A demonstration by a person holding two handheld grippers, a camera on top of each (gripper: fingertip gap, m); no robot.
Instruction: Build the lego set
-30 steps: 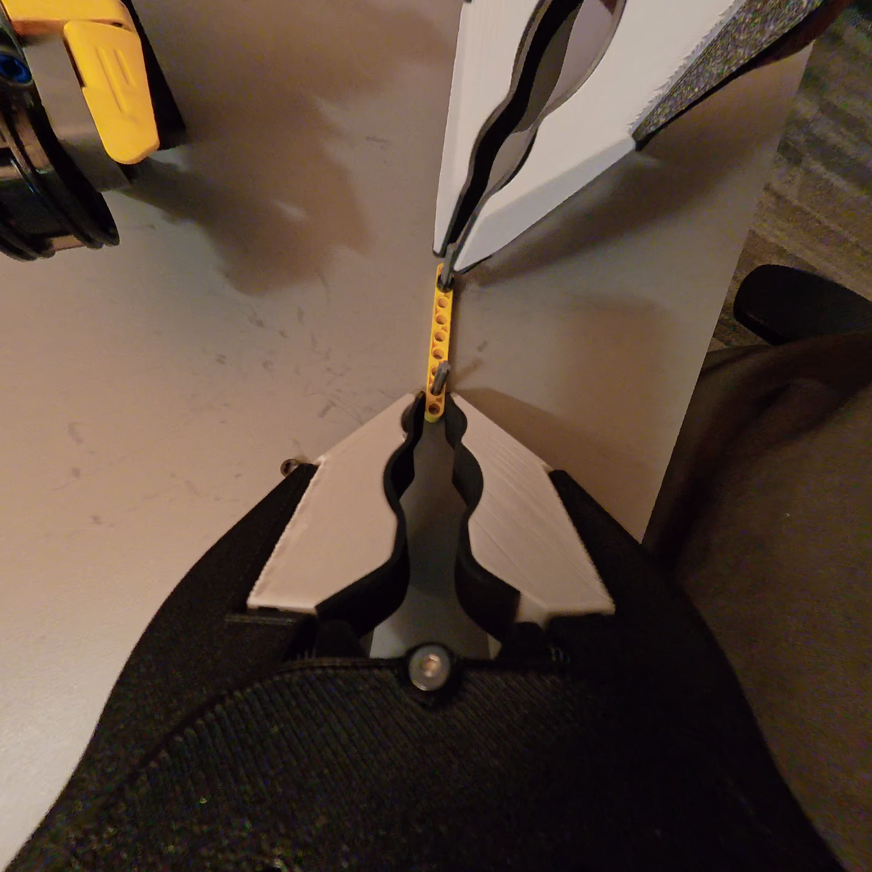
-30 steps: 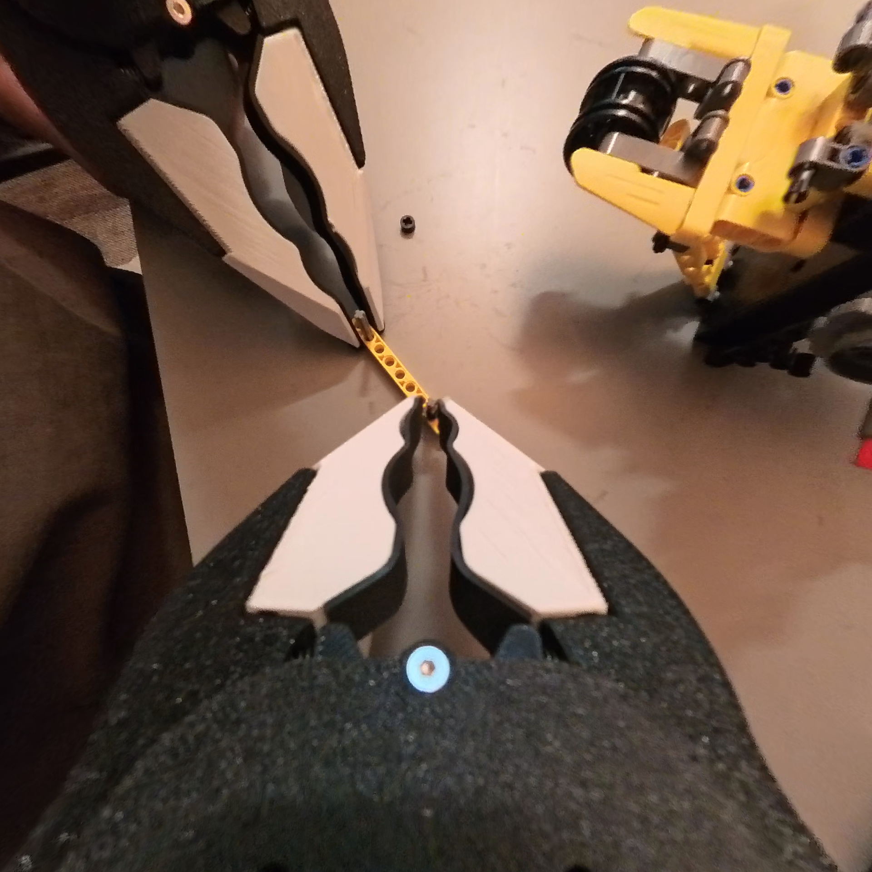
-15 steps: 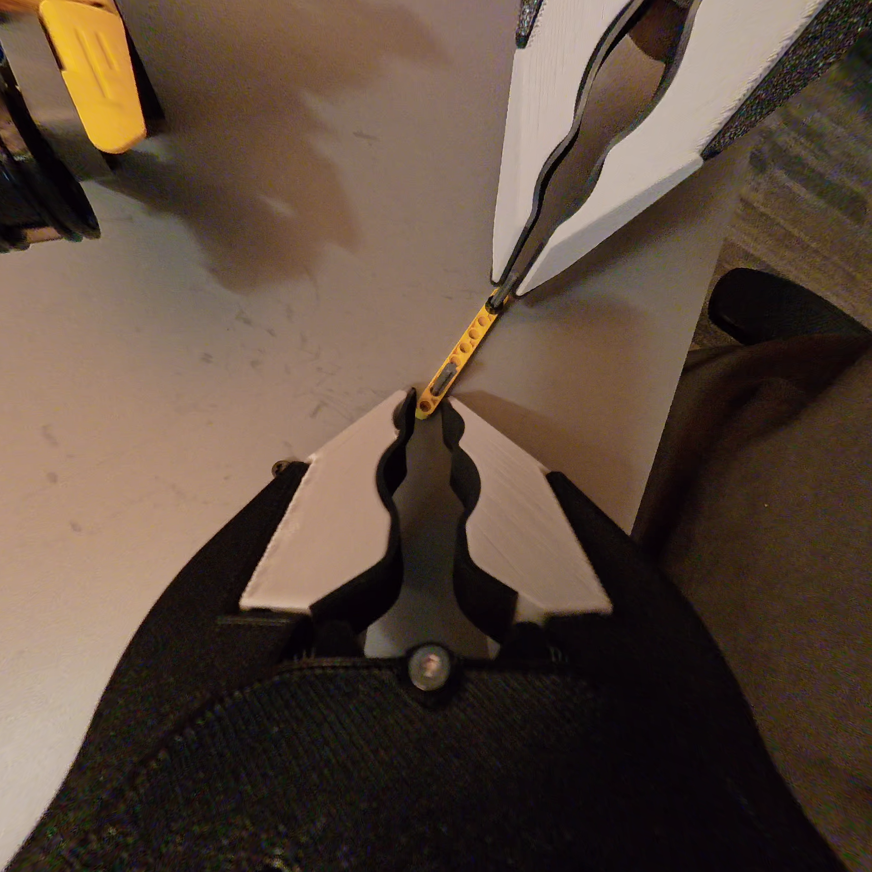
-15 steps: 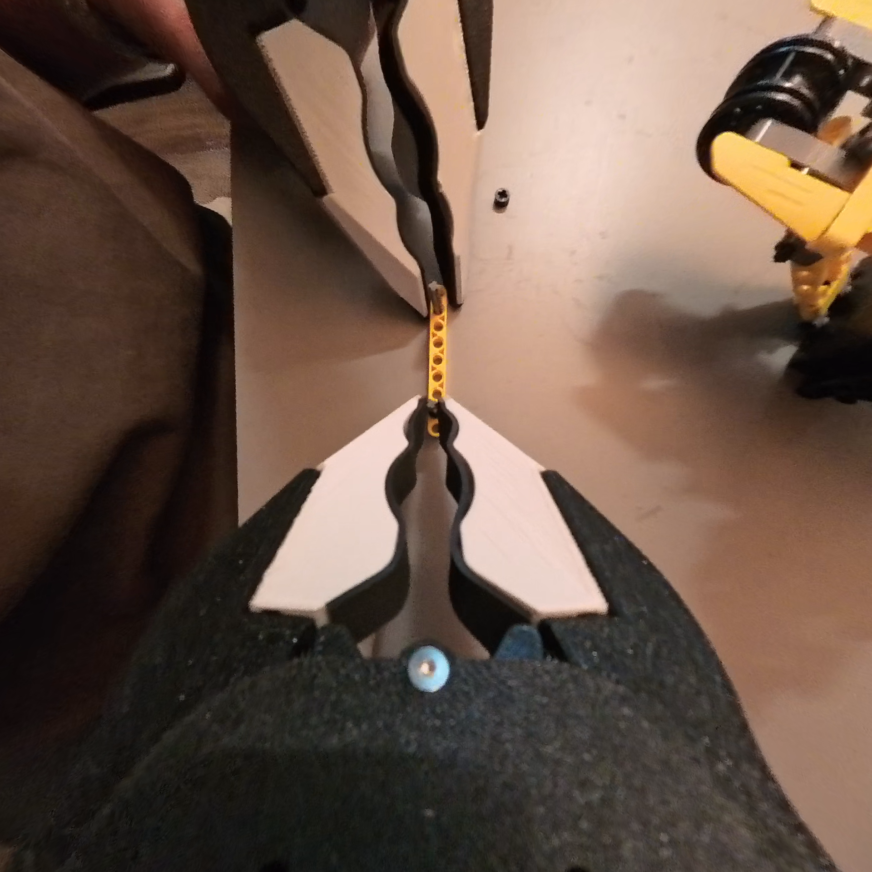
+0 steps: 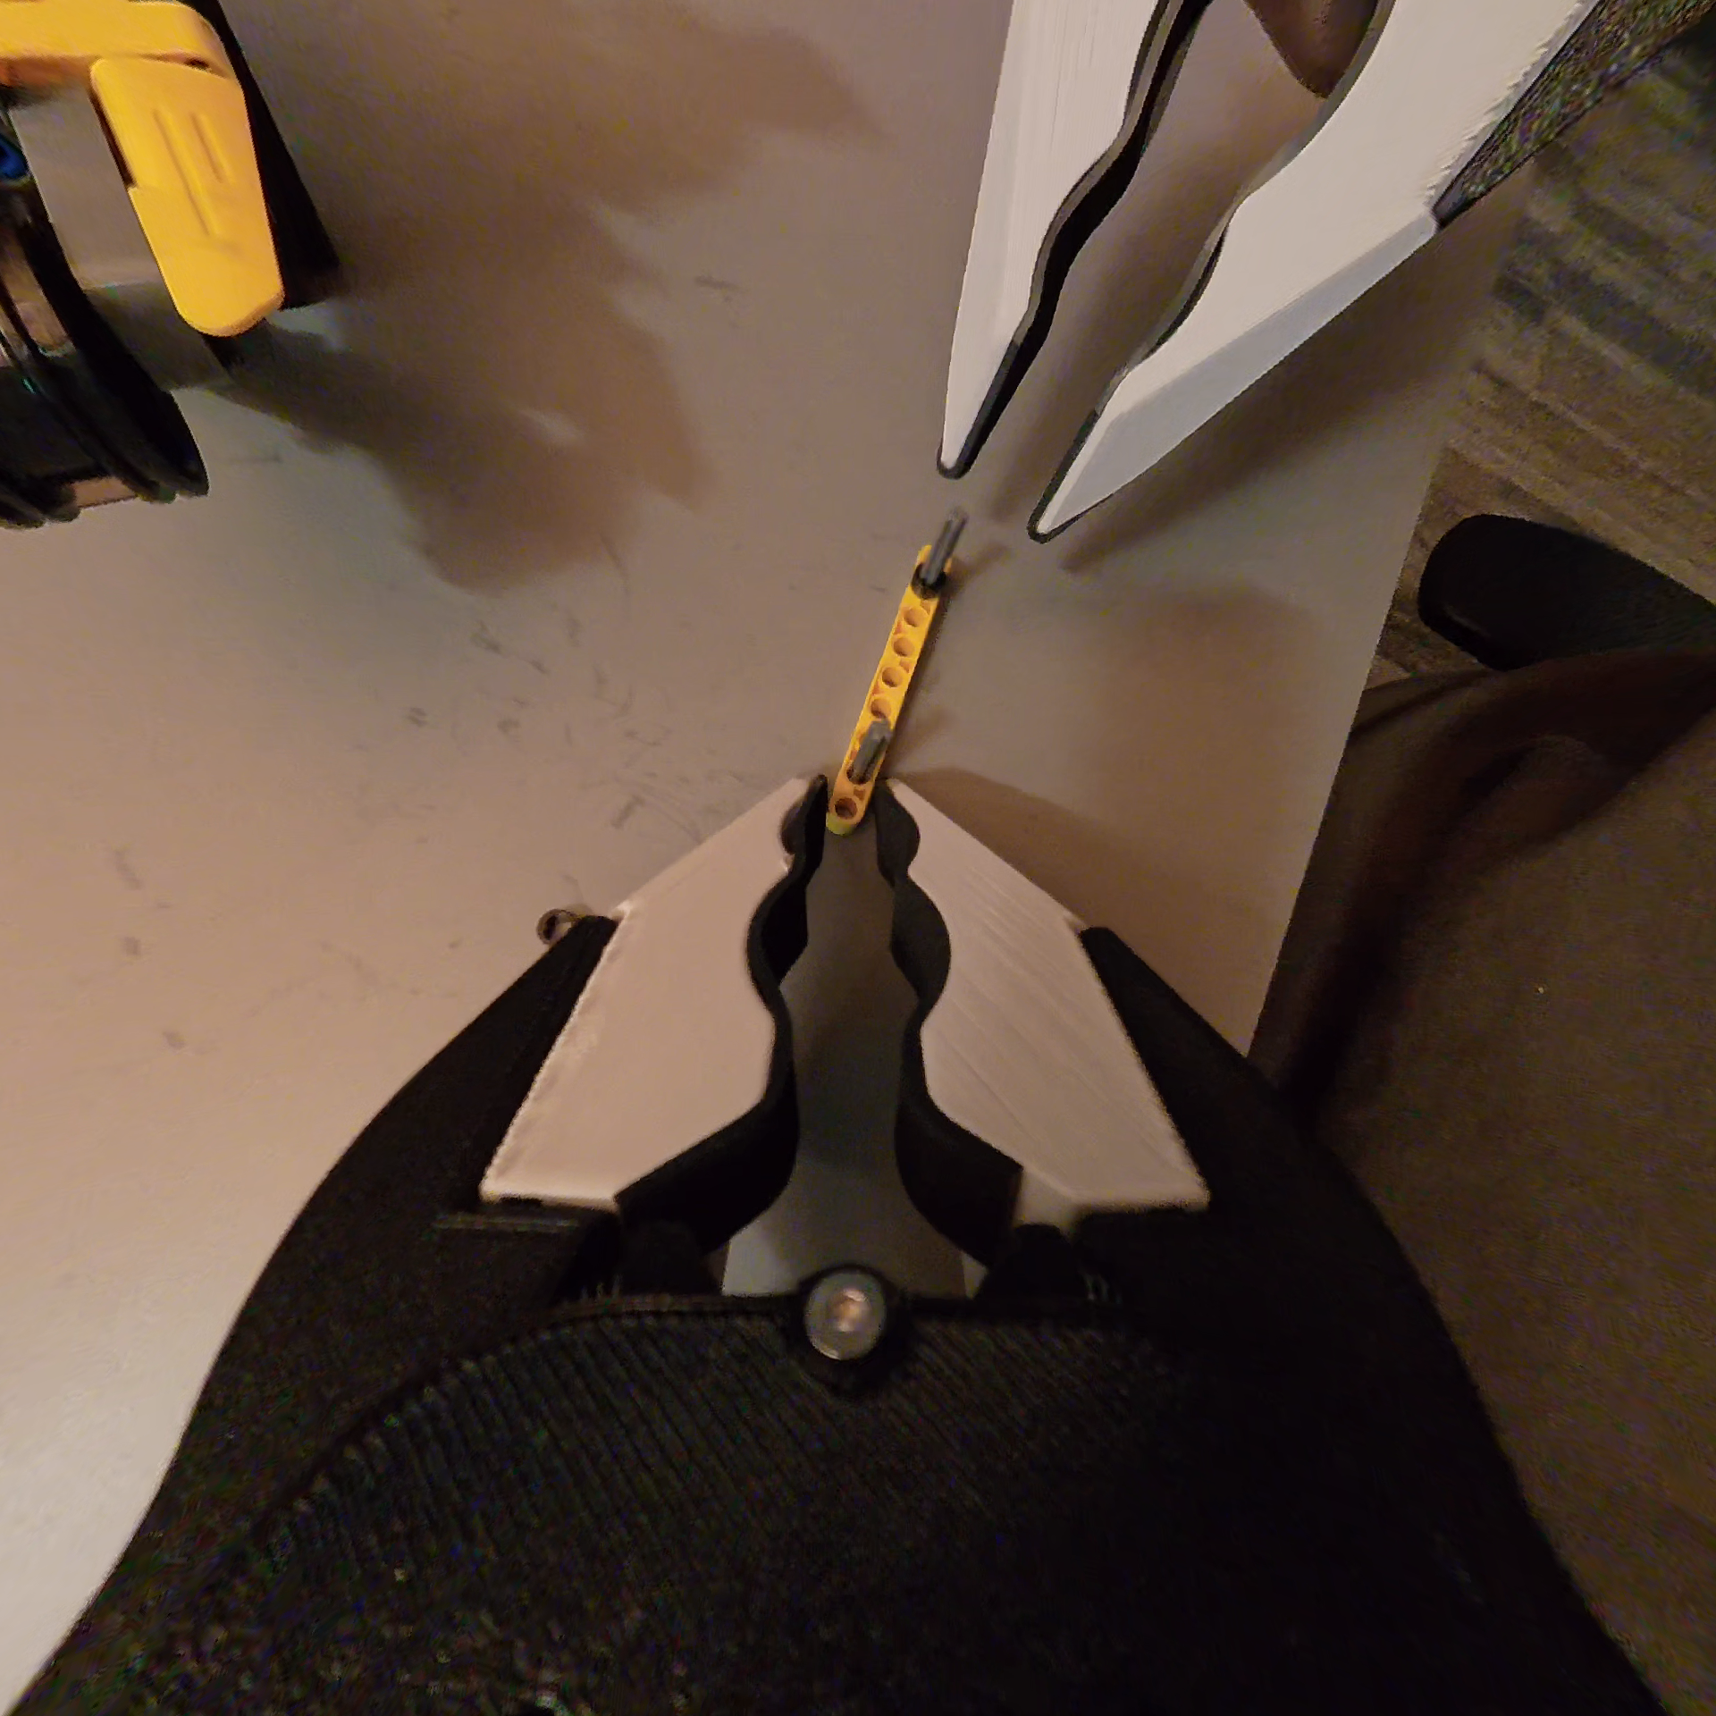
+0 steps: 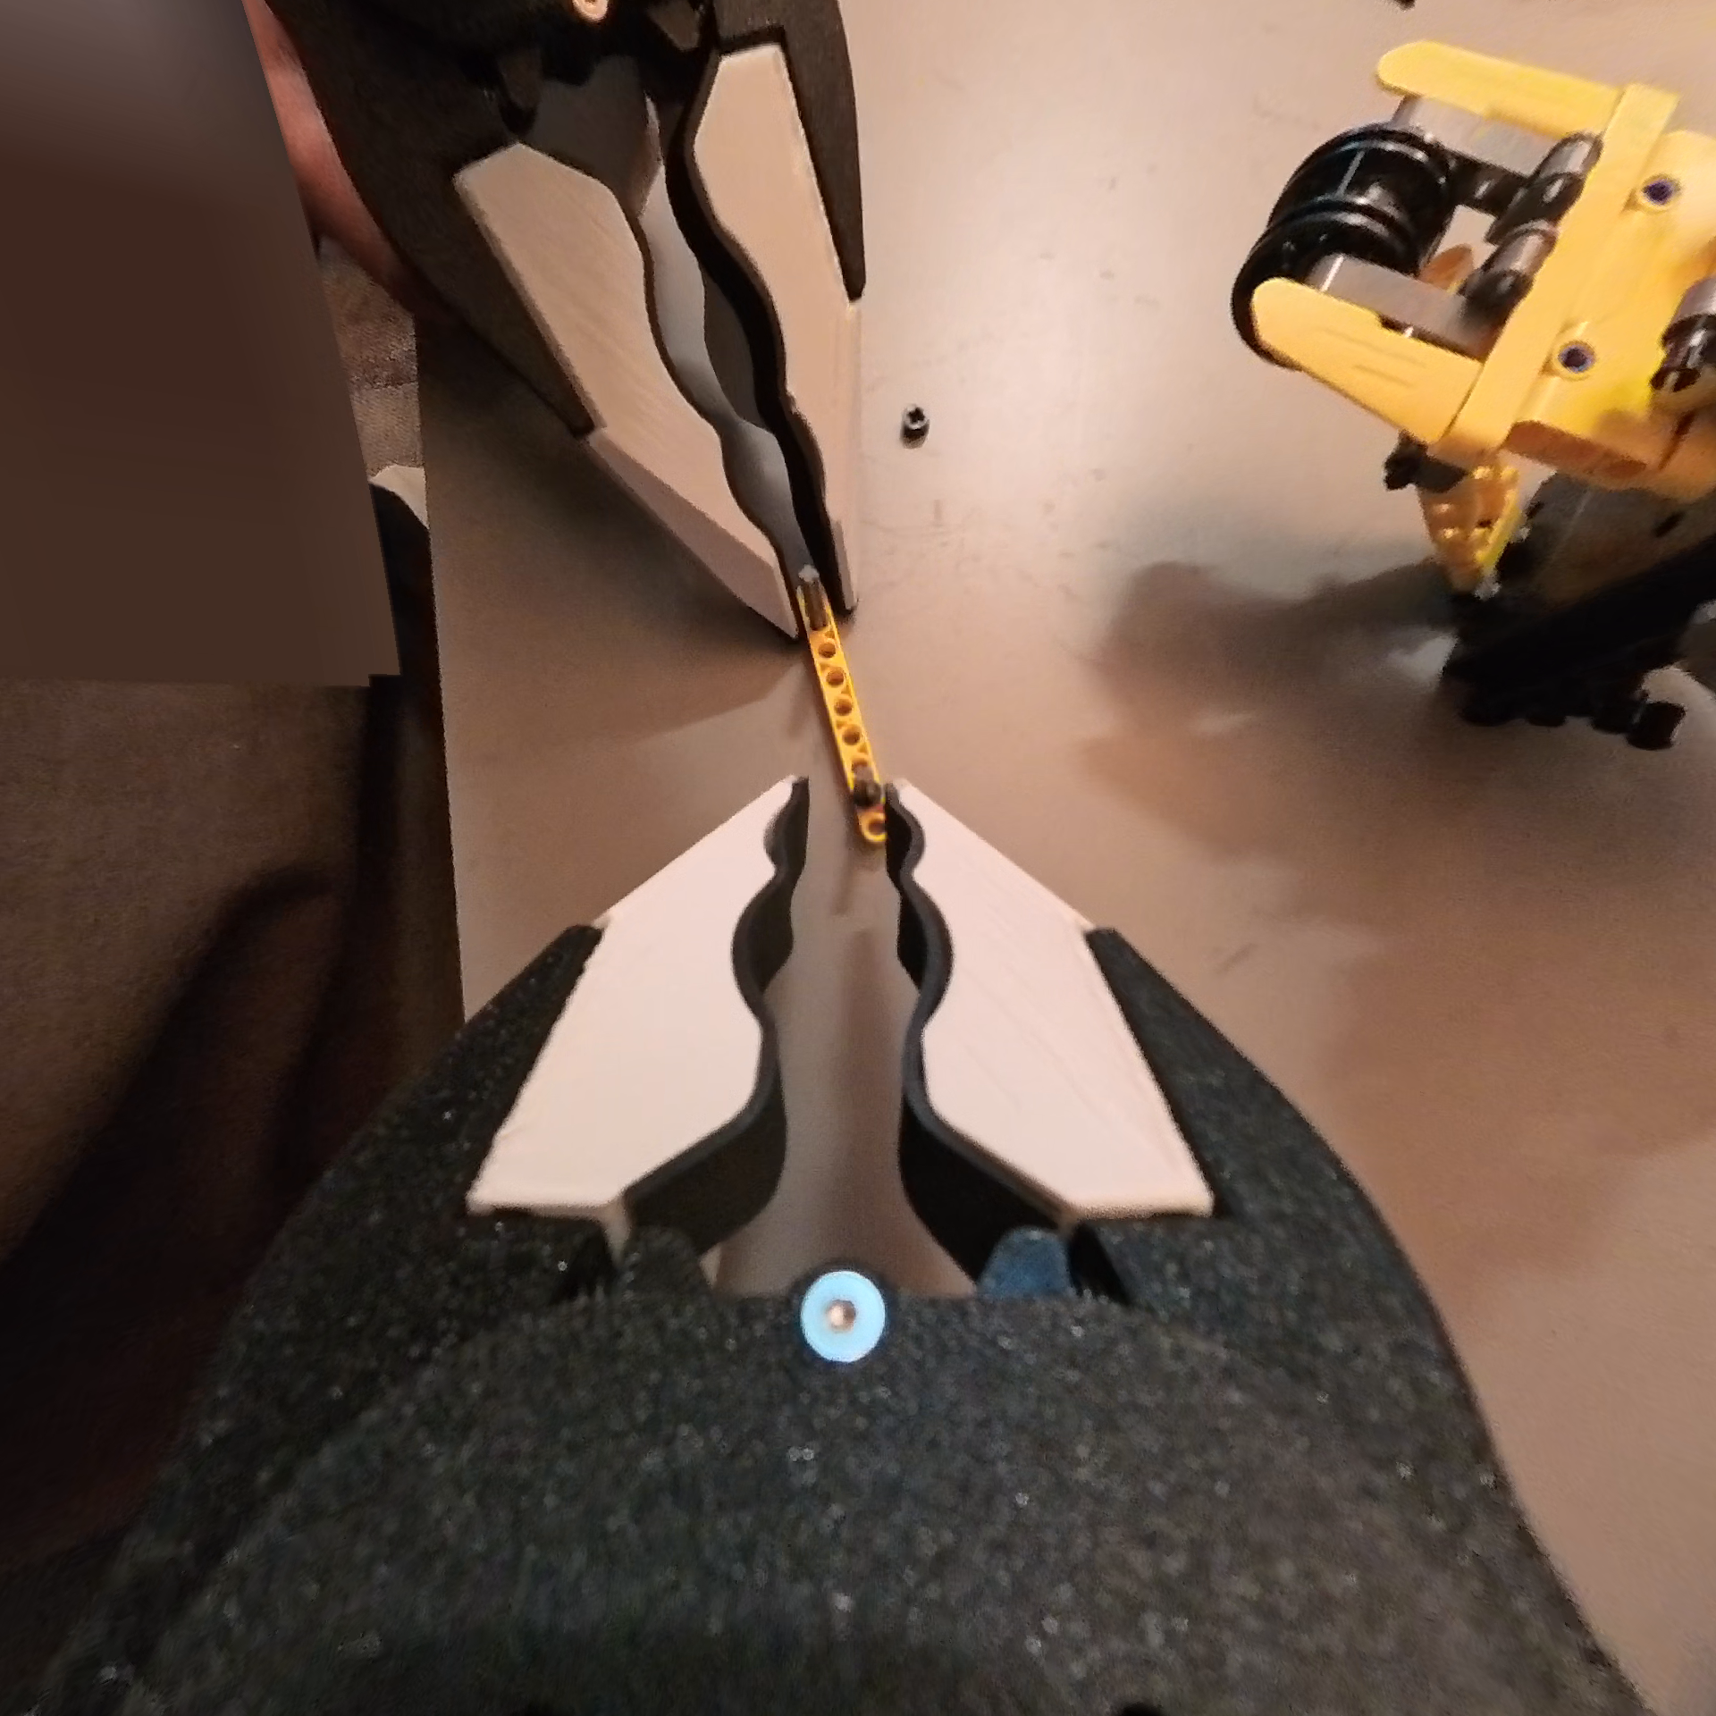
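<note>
A thin yellow beam (image 5: 893,667) with a row of holes and a grey pin (image 5: 947,540) near each end is held just above the grey table (image 5: 390,743). My left gripper (image 5: 850,800) is shut on its near end. In the right wrist view the left gripper (image 6: 819,608) comes down from the top and pinches the beam (image 6: 840,710) at its far end. My right gripper (image 6: 847,787) is open; the beam's free end lies between its tips, close to the right finger (image 6: 984,929). In the left wrist view the right gripper (image 5: 998,497) is open just beyond the far pin.
A yellow and black toy vehicle model (image 6: 1532,306) stands on the table to the right; it shows at the top left of the left wrist view (image 5: 186,186). A small black piece (image 6: 915,444) lies on the table. The table edge, a person's brown clothing (image 5: 1532,1021) and a black armrest (image 5: 1532,594) are alongside. Left tips to right tips: about 6 cm.
My right gripper has opened and let go of the beam's end pin. The left gripper still holds the beam, which has swung slightly.
</note>
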